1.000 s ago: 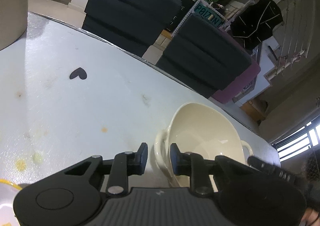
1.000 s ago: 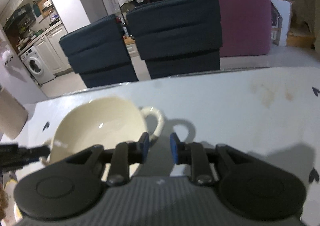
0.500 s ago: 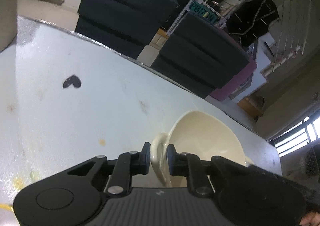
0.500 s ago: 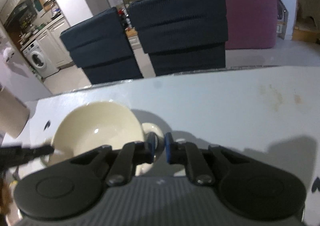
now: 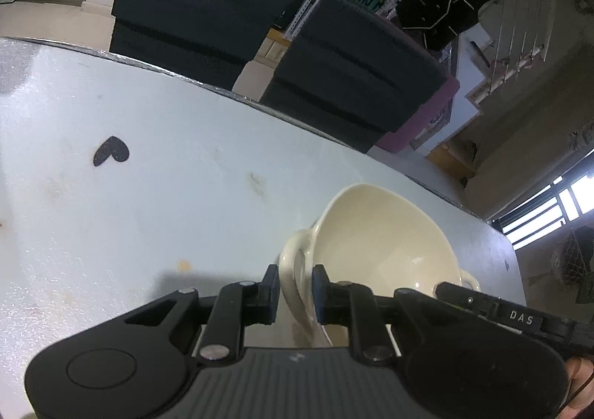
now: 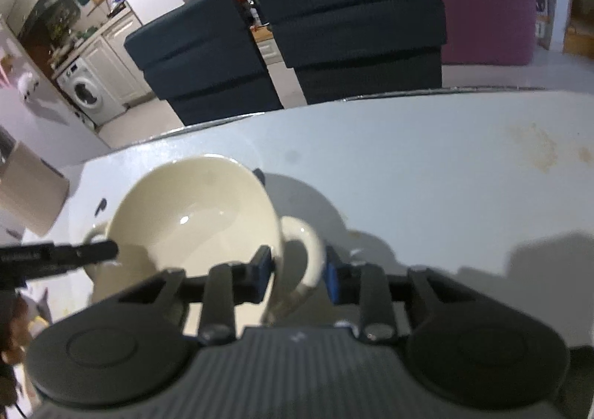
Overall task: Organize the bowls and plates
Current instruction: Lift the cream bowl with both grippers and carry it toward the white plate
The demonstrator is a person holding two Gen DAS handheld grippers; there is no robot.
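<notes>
A cream two-handled bowl (image 5: 382,244) is held between both grippers above the white table (image 5: 148,196). My left gripper (image 5: 295,289) is shut on the bowl's left handle (image 5: 293,270). In the right wrist view the same bowl (image 6: 193,215) sits left of centre. My right gripper (image 6: 297,267) has its blue pads on either side of the right handle (image 6: 308,252), closed on it. The right gripper's finger (image 5: 490,307) shows in the left wrist view beyond the bowl. The bowl is empty and tilted.
Two dark blue chairs (image 6: 297,29) stand behind the table's far edge, with a purple sofa (image 6: 490,3) beyond. A beige cylinder (image 6: 29,192) stands at the table's left. A black heart mark (image 5: 111,155) and stains are on the tabletop.
Both grippers closed in on the bowl's handles and gripped them. The bowl has since tilted and risen off the table.
</notes>
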